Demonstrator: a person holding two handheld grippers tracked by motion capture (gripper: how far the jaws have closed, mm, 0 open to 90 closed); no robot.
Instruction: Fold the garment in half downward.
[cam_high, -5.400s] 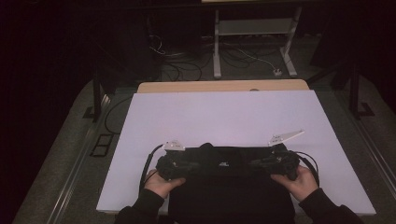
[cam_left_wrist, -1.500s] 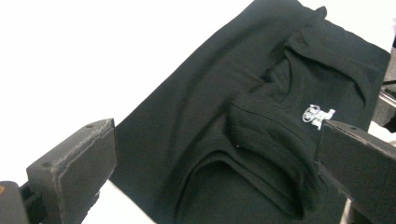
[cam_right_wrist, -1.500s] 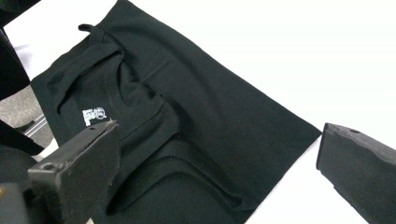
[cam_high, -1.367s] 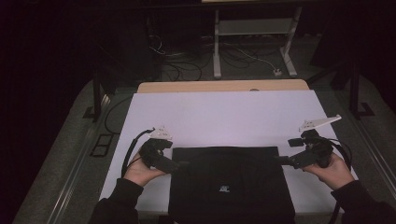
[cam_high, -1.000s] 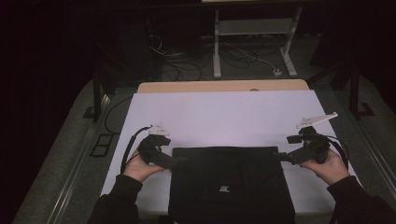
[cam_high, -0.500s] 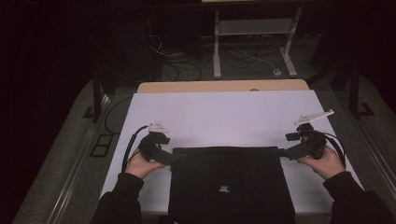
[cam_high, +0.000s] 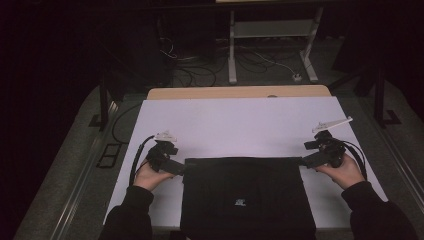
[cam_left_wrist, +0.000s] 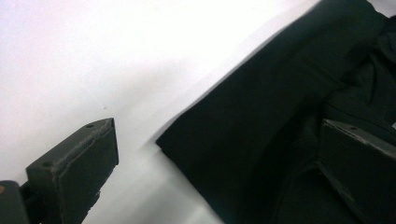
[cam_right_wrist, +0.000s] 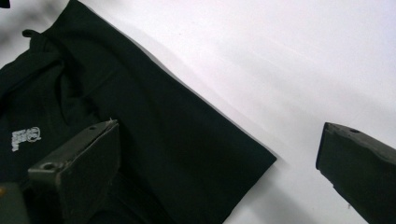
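Note:
A black garment (cam_high: 247, 195) with a small white logo lies flat on the white table (cam_high: 240, 125), its near part hanging over the front edge. My left gripper (cam_high: 176, 168) sits at its far left corner, my right gripper (cam_high: 309, 161) at its far right corner. Both stand open with nothing between the jaws. In the left gripper view the cloth corner (cam_left_wrist: 261, 135) lies between the fingers (cam_left_wrist: 74, 172), one jaw over the cloth. The right gripper view shows the other corner (cam_right_wrist: 187, 140) and the logo (cam_right_wrist: 23, 137), with one finger (cam_right_wrist: 79, 163) above the cloth.
A tan strip (cam_high: 235, 92) runs along the table's far edge. Beyond it stand a white metal rack (cam_high: 270, 35) and cables on the dark floor. Floor rails flank the table on both sides.
The garment was spread flat from a bunch. Both hands drifted slightly inward and forward, and the jaws came off the cloth corners.

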